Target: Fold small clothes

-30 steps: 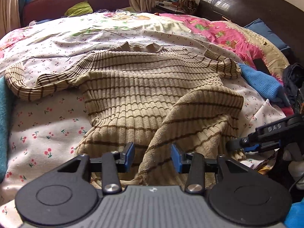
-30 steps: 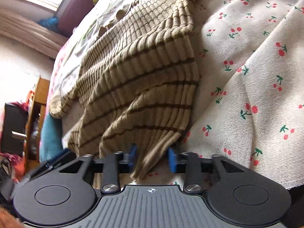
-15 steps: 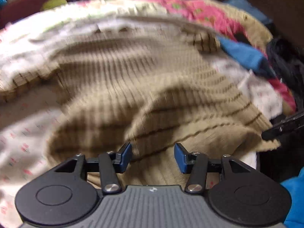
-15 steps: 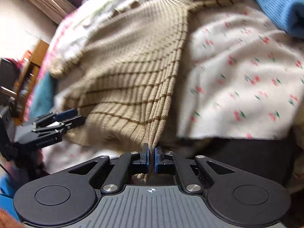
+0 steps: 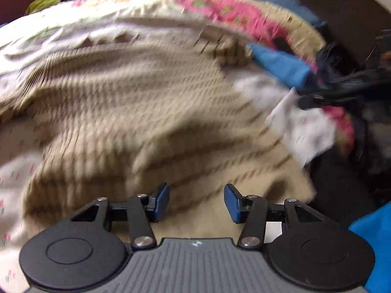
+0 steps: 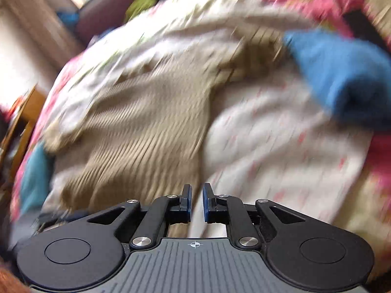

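A beige ribbed sweater with thin brown stripes [image 5: 146, 112] lies spread on the cherry-print bed sheet [image 5: 14, 185]; both views are motion-blurred. My left gripper [image 5: 196, 201] is open above the sweater's lower hem, with nothing between its blue pads. In the right wrist view the sweater [image 6: 146, 131] lies to the left and ahead. My right gripper [image 6: 196, 201] has its jaws slightly apart with a narrow gap, and I see no cloth between them. The right gripper also shows dark and blurred in the left wrist view [image 5: 342, 90].
A blue garment [image 6: 342, 73] lies at the right, past the sweater's sleeve, and shows in the left wrist view [image 5: 281, 63]. A pink floral quilt [image 5: 232, 12] and dark headboard [image 5: 342, 7] are behind. A teal cloth [image 6: 34, 178] lies at the bed's left edge.
The right gripper pinched the sweater's edge half a second ago; now its jaws have parted a little and the cloth is out. Both grippers have risen and moved forward fast. The left stayed open.
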